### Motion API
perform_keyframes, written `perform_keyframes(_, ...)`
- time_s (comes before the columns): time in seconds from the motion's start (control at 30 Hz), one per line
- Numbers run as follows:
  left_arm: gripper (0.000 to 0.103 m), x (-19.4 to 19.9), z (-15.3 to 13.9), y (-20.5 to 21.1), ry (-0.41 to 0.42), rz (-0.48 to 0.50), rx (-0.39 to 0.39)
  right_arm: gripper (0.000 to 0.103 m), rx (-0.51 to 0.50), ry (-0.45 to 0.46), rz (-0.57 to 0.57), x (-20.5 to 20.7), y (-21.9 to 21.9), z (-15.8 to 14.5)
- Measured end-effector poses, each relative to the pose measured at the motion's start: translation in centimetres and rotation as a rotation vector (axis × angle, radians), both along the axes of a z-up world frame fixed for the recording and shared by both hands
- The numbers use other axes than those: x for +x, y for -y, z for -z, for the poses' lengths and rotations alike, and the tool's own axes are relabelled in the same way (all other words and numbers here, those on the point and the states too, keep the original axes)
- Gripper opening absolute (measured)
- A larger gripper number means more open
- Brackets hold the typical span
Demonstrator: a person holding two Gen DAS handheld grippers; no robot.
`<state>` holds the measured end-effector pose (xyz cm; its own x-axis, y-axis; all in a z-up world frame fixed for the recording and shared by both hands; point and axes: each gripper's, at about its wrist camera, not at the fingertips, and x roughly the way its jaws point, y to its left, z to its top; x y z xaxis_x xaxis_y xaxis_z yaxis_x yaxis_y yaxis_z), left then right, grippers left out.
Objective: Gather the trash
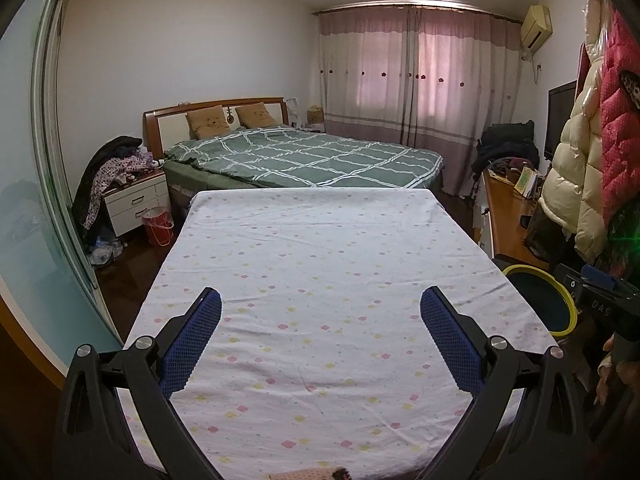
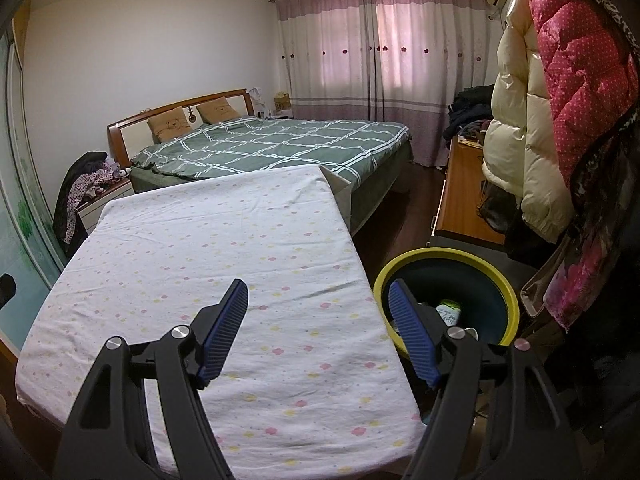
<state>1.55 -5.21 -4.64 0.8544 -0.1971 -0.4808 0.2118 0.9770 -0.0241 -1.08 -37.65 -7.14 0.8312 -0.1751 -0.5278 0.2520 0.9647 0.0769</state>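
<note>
- Carton [image 2: 450, 310]: in yellow-rimmed bin [image 2: 510, 292], desk's [image 2: 240, 260] 3 o'clock; likely light, crushable; pinch its flat sides.
- Left gripper [image 1: 320, 310], right gripper [image 2: 318, 296]: fingers spread, empty.

A matt cotton-like cloth [image 1: 320, 264] with small flower print covers the surface, lightly creased. The bin [image 2: 508, 300] looks like smooth plastic, yellow rim and dark inside. Both grippers' jaws carry ribbed blue rubbery pads on matt black plastic, with bright metal pins. The dresser [image 2: 460, 200] is glossy wood.
</note>
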Motion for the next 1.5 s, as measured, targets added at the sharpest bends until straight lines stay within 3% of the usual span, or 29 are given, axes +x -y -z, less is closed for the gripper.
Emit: perform_keyframes(1.5,0.098,-0.17,0.01,0.44,0.004,0.014,-0.001,0.069,0.003,-0.005,-0.003,0.34,-0.4,0.05)
